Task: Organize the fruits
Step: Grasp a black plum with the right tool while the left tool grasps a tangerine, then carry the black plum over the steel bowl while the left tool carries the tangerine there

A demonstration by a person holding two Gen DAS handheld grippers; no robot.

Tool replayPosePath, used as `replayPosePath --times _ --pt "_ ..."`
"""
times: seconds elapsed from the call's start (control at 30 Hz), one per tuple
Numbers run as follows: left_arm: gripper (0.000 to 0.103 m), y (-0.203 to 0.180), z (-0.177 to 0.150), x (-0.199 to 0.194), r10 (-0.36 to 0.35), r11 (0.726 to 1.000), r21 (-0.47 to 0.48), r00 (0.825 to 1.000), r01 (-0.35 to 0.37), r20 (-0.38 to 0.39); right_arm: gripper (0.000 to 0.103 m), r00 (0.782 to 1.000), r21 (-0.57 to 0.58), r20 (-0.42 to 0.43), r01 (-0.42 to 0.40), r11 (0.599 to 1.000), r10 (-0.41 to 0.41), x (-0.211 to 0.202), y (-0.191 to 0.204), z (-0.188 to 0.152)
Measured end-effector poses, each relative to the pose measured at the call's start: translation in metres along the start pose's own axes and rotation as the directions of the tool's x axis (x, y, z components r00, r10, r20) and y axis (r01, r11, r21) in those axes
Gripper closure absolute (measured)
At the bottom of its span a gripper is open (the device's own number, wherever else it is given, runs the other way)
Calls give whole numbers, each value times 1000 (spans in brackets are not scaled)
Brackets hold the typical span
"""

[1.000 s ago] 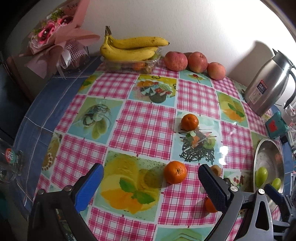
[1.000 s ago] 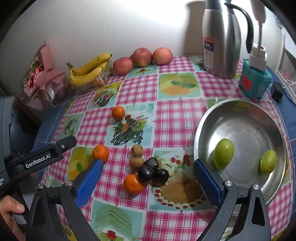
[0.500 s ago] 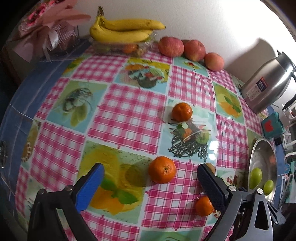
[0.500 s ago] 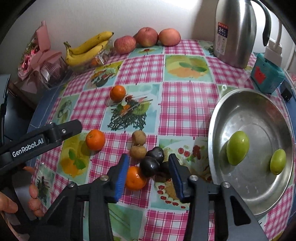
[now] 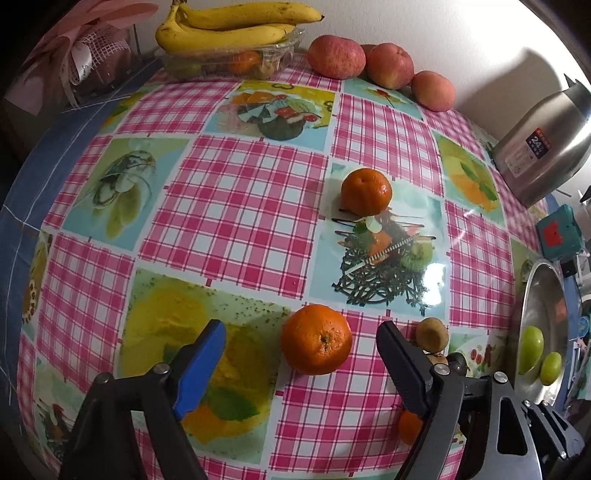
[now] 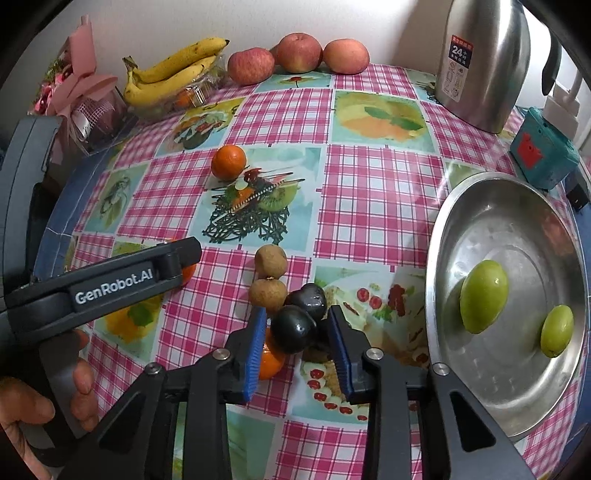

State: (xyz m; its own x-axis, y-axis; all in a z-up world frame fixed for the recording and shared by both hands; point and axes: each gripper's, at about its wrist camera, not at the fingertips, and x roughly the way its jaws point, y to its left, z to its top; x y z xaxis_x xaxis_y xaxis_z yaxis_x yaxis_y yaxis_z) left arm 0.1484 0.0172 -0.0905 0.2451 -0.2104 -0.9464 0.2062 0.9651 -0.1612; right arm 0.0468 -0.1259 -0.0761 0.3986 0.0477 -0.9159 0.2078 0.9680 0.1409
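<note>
In the left wrist view an orange [image 5: 317, 339] lies on the checked tablecloth between the blue pads of my left gripper [image 5: 300, 332]. Its jaws are closing and stand clear of the orange on both sides. In the right wrist view my right gripper [image 6: 297, 318] is closing around the front dark plum [image 6: 295, 329], with a sliver of gap at each pad. A second dark plum [image 6: 308, 295], two brown longans [image 6: 270, 261] and a half-hidden orange [image 6: 271, 363] crowd around it. A steel bowl [image 6: 517, 229] at the right holds two green fruits [image 6: 484, 295].
Another orange [image 5: 365, 191] sits mid-table. Bananas [image 5: 229, 29] on a clear box and three apples [image 5: 336, 57] line the back wall. A steel flask [image 6: 480, 62] and a teal box [image 6: 543, 151] stand at the back right, a pink bouquet [image 6: 81, 92] at the back left.
Both grippers sank toward the table. The right jaws went from wide open to narrow around the dark plum. The left jaws narrowed somewhat with the orange now between them.
</note>
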Motion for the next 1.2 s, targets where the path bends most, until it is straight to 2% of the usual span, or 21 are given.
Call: replayPosePath --times 0.2,0.3,0.47,0.57,0.8,1.2 --pt "24 -1 -2 4 11 1000 1 1000 -11 -3 72 1000 -21 -9 15 1000 -15 3 3 0" --pt "32 0 -2 4 11 1000 2 1000 -11 -3 75 1000 -27 -11 13 1000 -14 4 4 0" --pt "47 0 -1 4 -5 1000 1 1000 5 -7 75 1000 -31 -9 13 999 -13 3 5 0" --pt "60 -4 -1 2 -23 1000 11 1000 23 -3 75 1000 -29 -7 4 1000 -5 2 5 0" --pt "61 -3 1 -4 -31 1000 8 1000 31 6 75 1000 -24 5 -15 1000 15 -4 5 1" --pt "61 -4 9 -49 -27 1000 11 991 26 129 75 993 3 87 -76 997 75 -32 2 6"
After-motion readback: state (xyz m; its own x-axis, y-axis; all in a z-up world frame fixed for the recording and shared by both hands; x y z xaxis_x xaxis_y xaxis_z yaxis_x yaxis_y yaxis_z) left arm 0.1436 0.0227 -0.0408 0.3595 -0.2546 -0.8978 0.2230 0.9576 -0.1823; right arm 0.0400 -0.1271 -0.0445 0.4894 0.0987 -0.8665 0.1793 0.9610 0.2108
